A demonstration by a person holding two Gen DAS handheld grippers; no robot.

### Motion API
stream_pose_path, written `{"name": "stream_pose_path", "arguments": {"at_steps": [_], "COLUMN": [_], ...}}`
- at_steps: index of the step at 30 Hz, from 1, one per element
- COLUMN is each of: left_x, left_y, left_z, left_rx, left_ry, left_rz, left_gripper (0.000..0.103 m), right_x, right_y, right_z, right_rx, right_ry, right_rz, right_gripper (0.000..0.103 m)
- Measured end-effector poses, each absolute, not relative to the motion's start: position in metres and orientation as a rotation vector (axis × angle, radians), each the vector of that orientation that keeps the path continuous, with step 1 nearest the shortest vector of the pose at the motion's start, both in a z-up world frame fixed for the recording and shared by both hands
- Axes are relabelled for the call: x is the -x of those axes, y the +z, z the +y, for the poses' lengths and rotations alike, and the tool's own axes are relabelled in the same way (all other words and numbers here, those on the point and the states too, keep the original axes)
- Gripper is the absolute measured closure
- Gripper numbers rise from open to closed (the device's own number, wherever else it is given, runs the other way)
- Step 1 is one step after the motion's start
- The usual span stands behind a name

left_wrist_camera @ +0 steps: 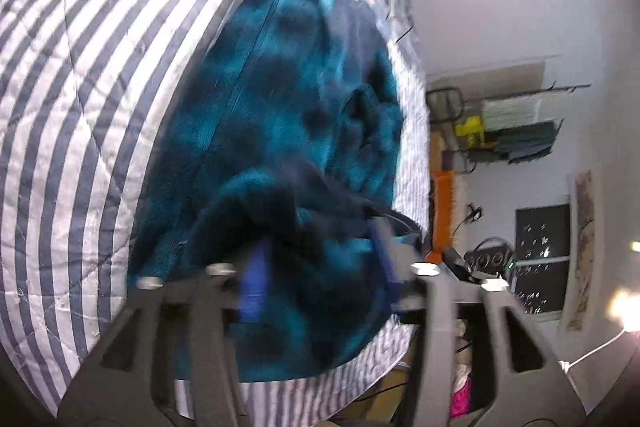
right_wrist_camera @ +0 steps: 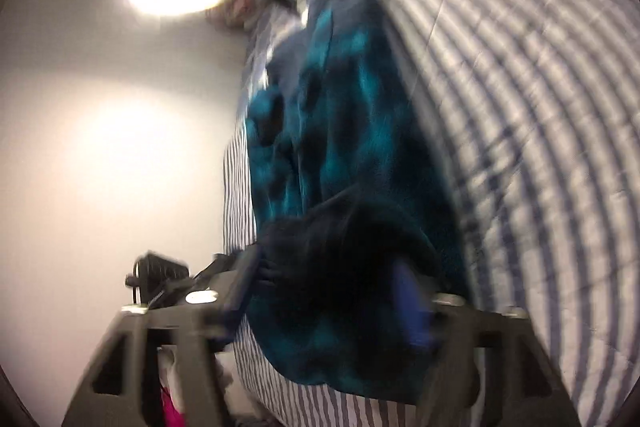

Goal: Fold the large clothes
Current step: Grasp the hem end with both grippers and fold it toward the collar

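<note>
Two spread grippers, left gripper [left_wrist_camera: 320,267] and right gripper [right_wrist_camera: 324,291], standing open around the near edge of the blue-and-teal mottled fleece garment [left_wrist_camera: 288,115], lying on the grey-and-white striped quilt [left_wrist_camera: 80,107]. Backing out level, letting the fold settle, avoiding snagging fleece.

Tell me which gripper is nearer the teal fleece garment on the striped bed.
Neither clearly: both are right at it. The left gripper has the dark near fold of the teal fleece garment between its spread fingers, and the right gripper straddles that fold likewise.
</note>
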State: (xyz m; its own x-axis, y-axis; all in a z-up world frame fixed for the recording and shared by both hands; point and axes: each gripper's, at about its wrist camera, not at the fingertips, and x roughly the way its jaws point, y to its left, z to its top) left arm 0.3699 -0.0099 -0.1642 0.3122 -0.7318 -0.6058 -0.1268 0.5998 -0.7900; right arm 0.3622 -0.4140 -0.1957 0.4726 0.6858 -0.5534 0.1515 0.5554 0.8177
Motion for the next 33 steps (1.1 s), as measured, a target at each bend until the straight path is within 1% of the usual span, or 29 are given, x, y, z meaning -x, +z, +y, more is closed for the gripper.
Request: {"name": "stream_pose_path", "arguments": {"at_steps": [3, 5, 6, 7, 8, 10, 12, 14, 19, 20, 23, 24, 25, 26, 30, 33], "left_x": [-0.372, -0.37, -0.368, -0.365, -0.361, -0.353, -0.344, -0.337, -0.335, -0.341, -0.354, -0.356, -0.358, -0.357, -0.355, -0.352], "left_y": [-0.149, -0.137, -0.132, -0.127, -0.125, -0.121, -0.12, -0.122, -0.146, -0.155, -0.178, -0.189, -0.198, -0.201, -0.192, -0.177], "left_z": [-0.002, 0.001, 0.001, 0.0, -0.002, -0.007, -0.016, -0.026, -0.042, -0.046, -0.055, -0.056, -0.055, -0.051, -0.047, -0.044], "left_rx": [0.863, 0.815, 0.783, 0.741, 0.704, 0.642, 0.573, 0.516, 0.472, 0.44, 0.284, 0.263, 0.254, 0.265, 0.277, 0.264], "left_ry": [-0.465, -0.458, -0.454, -0.449, -0.449, -0.471, -0.496, -0.514, -0.52, -0.478, -0.372, -0.358, -0.352, -0.367, -0.384, -0.398], "left_rz": [1.157, 1.116, 1.097, 1.084, 1.077, 1.079, 1.088, 1.098, 1.141, 1.138, 1.129, 1.141, 1.141, 1.122, 1.121, 1.102], "left_gripper": [0.041, 0.041, 0.041, 0.041, 0.041, 0.047, 0.056, 0.06, 0.06, 0.06, 0.061, 0.067, 0.071, 0.072, 0.073, 0.073], "right_x": [-0.357, -0.352, -0.35, -0.352, -0.35, -0.346, -0.342, -0.342, -0.365, -0.376, -0.391, -0.392, -0.392, -0.392, -0.386, -0.38], "right_y": [-0.179, -0.163, -0.158, -0.153, -0.15, -0.148, -0.149, -0.155, -0.179, -0.188, -0.212, -0.217, -0.219, -0.218, -0.203, -0.186], "right_z": [-0.421, -0.407, -0.396, -0.381, -0.368, -0.343, -0.319, -0.291, -0.253, -0.248, -0.251, -0.253, -0.255, -0.256, -0.266, -0.281], "right_rx": [-0.92, -0.807, -0.753, -0.699, -0.645, -0.542, -0.443, -0.348, -0.159, -0.113, -0.107, -0.125, -0.132, -0.127, -0.18, -0.214], "right_ry": [0.411, 0.451, 0.473, 0.499, 0.532, 0.593, 0.646, 0.675, 0.576, 0.526, 0.478, 0.478, 0.482, 0.485, 0.518, 0.527], "right_rz": [1.002, 1.001, 1.006, 1.012, 1.018, 1.03, 1.042, 1.062, 1.078, 1.083, 1.114, 1.108, 1.099, 1.092, 1.1, 1.047], "right_gripper": [0.032, 0.048, 0.051, 0.059, 0.063, 0.066, 0.068, 0.069, 0.069, 0.072, 0.074, 0.074, 0.073, 0.073, 0.072, 0.07]}}
